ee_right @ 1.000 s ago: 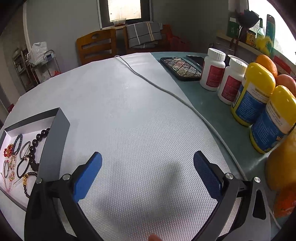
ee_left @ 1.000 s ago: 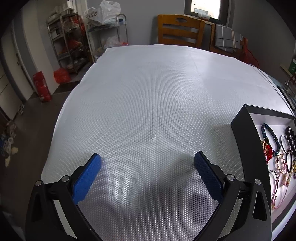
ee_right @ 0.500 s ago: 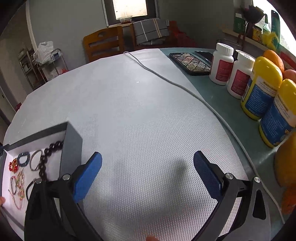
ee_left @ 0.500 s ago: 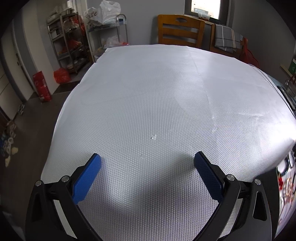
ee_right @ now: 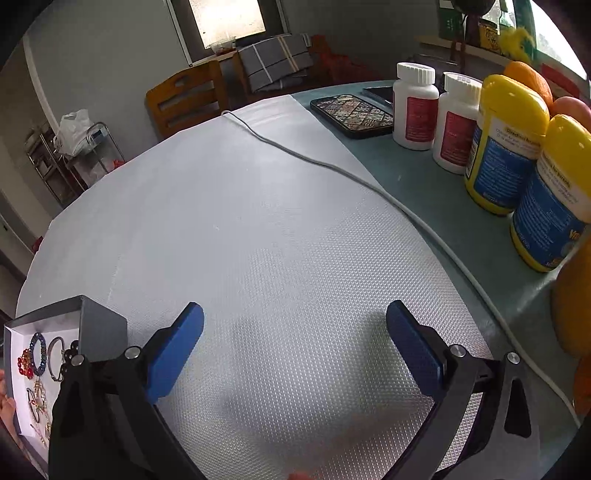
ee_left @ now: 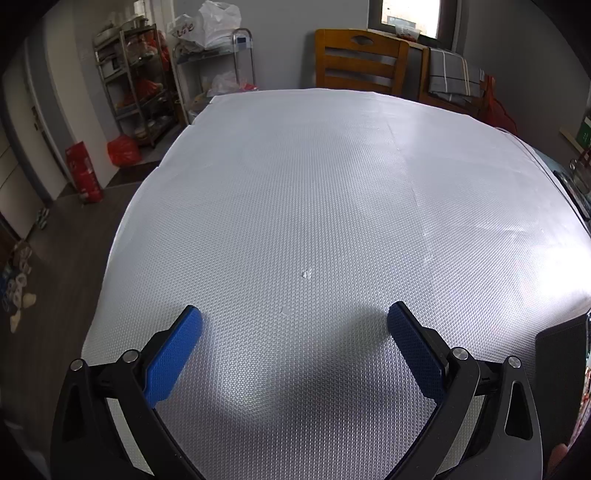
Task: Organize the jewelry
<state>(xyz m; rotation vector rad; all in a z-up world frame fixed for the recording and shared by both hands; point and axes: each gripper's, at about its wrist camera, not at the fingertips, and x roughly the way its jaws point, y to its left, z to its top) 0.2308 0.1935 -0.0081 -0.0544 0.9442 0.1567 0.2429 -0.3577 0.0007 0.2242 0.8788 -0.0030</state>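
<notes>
Daylight from windows (ee_right: 231, 18) beyond the far edge lights both views evenly. The textured mat (ee_left: 314, 206) on the bench glares white near its right edge in the left view. Soft shadows lie under the tongs. Fisheye bending curves the edges; corners go black. Focus is sharp.
</notes>
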